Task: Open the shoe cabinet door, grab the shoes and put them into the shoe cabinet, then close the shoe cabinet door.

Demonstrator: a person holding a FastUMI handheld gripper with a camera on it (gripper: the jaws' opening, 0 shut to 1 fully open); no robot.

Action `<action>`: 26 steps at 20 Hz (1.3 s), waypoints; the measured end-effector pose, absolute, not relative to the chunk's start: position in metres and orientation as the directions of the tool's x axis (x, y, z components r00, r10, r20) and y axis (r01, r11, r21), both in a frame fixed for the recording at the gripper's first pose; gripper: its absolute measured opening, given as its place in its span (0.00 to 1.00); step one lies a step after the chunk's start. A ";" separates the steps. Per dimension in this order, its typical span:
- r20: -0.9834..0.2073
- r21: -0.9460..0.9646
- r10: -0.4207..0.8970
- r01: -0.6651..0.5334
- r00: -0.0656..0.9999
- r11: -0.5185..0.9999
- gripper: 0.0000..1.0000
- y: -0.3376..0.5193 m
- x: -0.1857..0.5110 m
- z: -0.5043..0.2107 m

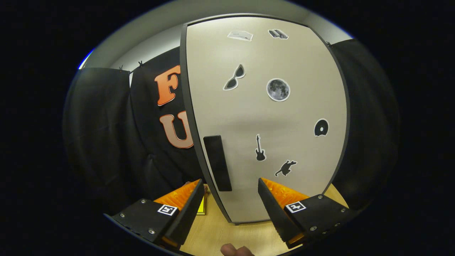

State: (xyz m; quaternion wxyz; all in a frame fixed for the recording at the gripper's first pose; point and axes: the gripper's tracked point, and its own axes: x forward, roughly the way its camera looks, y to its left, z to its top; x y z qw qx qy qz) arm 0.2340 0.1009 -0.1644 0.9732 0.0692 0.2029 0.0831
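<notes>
Right now the gripper [231,185] has its two fingers spread wide with nothing clamped between them, and in the gap, just ahead of the tips, hangs the lower end of the long black rectangular handle [217,163] fixed near the left edge of the tall beige cabinet door with a dark rim [284,117]. The handle sits nearer the left finger than the right, and I cannot tell whether either finger touches it yet.

The door looks shut, so the step in hand is most likely the first one: taking hold of the handle to swing the door open. To do it well, the fingers would want to shift a little left so the handle is centred between them, then move forward until both pads flank it, and close firmly before any pull. Since the handle lies at the left edge, the hinges are probably on the right, so the pull should follow an arc out and rightward rather than straight back; a straight tug could slip the pads off.

Further out, small black-and-white stickers [278,89] dot the door, a guitar shape among them. The cabinet stands on a light wooden floor [220,231], where something yellow [201,208] peeks out beside the left finger; it is too hidden to identify as the shoes. A fingertip [236,250] shows behind the fingers.
</notes>
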 end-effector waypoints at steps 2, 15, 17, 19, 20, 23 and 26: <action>-0.385 0.148 0.162 -0.112 0.909 0.983 0.95 0.091 0.214 -0.158; -0.262 0.108 0.062 -0.035 0.963 0.993 0.95 0.003 0.103 -0.067; -0.236 0.111 0.059 -0.034 0.970 0.993 0.95 -0.014 0.088 -0.056; -0.228 0.115 0.051 -0.025 0.972 0.993 0.95 -0.034 0.070 -0.050; -0.220 0.118 0.051 -0.026 0.974 0.993 0.95 -0.042 0.058 -0.046; -0.203 0.096 0.024 -0.005 0.979 0.995 0.95 -0.070 0.033 -0.038; -0.181 0.090 0.014 0.002 0.983 0.996 0.95 -0.089 0.012 -0.028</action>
